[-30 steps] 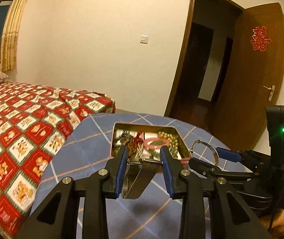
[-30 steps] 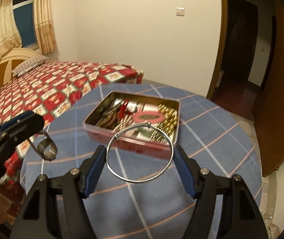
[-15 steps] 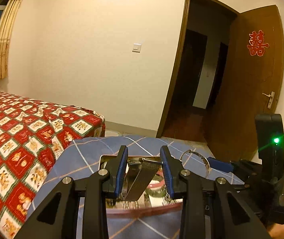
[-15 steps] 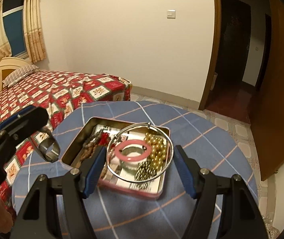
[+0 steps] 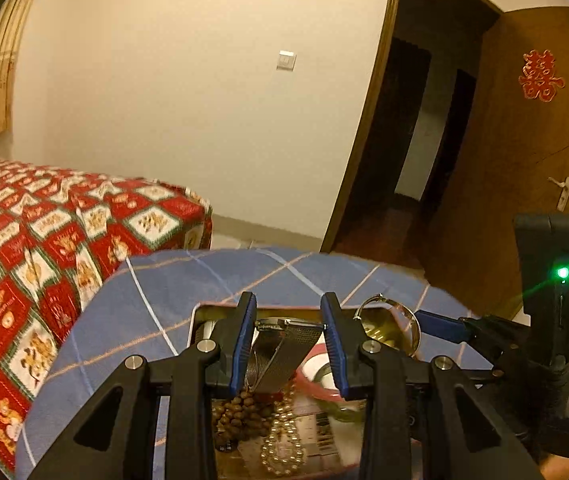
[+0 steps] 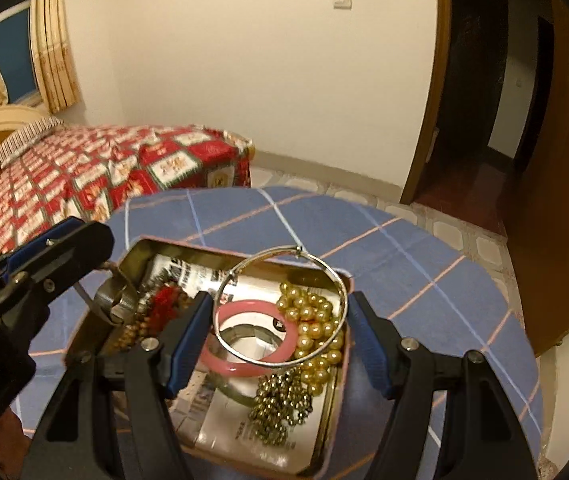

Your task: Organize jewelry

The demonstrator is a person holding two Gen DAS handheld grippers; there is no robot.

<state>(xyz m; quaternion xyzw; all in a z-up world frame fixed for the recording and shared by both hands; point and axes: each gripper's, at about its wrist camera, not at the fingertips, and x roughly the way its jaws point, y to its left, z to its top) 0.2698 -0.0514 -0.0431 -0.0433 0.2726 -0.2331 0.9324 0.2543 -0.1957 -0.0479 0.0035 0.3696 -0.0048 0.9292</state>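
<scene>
Both pieces hang over the tin (image 6: 244,454), ready to drop. The left gripper (image 5: 288,344) pinches a mesh watch (image 5: 280,354); the right gripper (image 6: 280,334), wide, clasps a bangle (image 6: 280,312). Next: lower, then release.

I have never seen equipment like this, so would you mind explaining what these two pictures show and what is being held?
There is no robot here: a person holds a two-finger gripper in each hand, and each gripper carries a fisheye camera looking along its fingers. One picture comes from each. The left gripper grips a metal mesh watch. The right gripper grips a thin silver bangle. Both hang over an open tin on a blue checked tablecloth, which holds a pink bangle, gold beads and other jewelry.
</scene>
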